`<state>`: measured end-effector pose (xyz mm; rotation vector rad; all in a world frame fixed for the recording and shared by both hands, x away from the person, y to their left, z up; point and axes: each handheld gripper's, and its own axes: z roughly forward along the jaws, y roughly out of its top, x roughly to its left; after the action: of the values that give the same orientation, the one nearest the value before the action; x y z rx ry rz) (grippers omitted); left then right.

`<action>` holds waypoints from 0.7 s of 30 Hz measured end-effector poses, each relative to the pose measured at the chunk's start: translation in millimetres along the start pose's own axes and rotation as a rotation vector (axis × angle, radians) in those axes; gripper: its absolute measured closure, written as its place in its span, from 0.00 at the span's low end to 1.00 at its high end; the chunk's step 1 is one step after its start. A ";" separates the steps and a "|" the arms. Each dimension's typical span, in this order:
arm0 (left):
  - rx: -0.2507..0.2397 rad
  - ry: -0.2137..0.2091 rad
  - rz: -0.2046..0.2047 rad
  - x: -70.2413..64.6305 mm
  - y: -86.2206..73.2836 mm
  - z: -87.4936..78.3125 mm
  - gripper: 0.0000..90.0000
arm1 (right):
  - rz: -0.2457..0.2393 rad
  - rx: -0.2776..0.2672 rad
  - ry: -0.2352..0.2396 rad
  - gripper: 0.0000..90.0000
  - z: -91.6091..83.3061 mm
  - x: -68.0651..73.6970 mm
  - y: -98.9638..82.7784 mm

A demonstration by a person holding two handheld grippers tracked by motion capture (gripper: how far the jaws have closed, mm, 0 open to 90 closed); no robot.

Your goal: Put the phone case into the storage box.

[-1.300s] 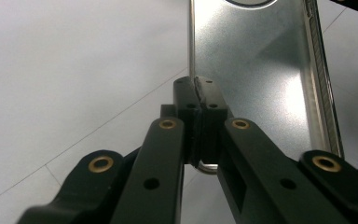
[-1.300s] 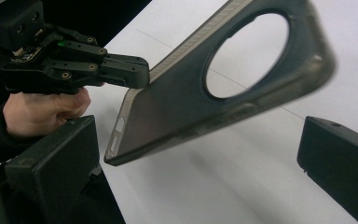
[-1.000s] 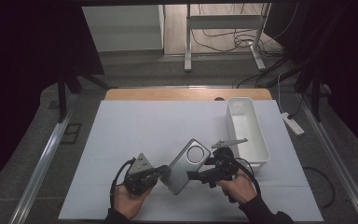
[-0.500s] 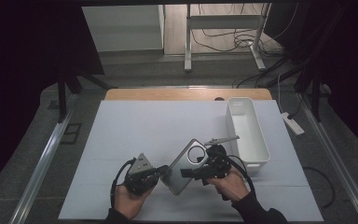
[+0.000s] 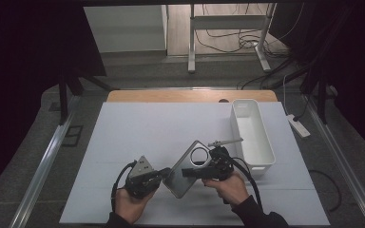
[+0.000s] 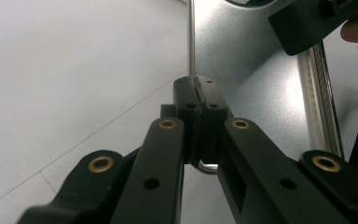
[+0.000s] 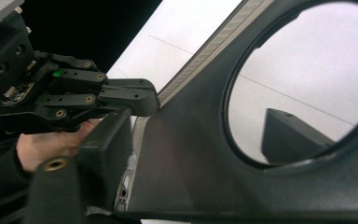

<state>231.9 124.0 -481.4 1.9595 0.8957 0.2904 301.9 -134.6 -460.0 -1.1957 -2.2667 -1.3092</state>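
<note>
The left gripper [image 6: 196, 100] is clamped shut on the edge of a grey plate [image 5: 186, 167], held tilted above the table [image 5: 123, 137]. The right gripper [image 5: 200, 167] has just been closing, its jaws on either side of the plate by its round hole [image 7: 303, 88]; contact cannot be told. A white bin [image 5: 261, 156] stands nearby.
</note>
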 end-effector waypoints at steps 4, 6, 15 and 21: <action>-0.001 -0.001 -0.001 -0.3 0.2 0.5 0.99 | 0.010 -0.002 0.023 0.48 -1.1 -1.1 -0.4; -0.005 -0.002 -0.003 -0.4 0.2 0.3 0.99 | 0.014 -0.001 0.033 0.54 -1.5 -1.9 -0.4; -0.012 -0.005 -0.005 -0.3 0.6 -0.7 0.99 | 0.036 -0.006 0.063 0.76 -2.2 -4.1 -1.6; -0.014 -0.005 -0.004 -0.5 0.3 -0.6 0.99 | 0.067 -0.015 0.085 0.83 -2.7 -6.4 -2.0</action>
<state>231.4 124.0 -480.7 1.9446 0.8922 0.2890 303.9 -140.6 -463.4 -1.1864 -2.1431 -1.3284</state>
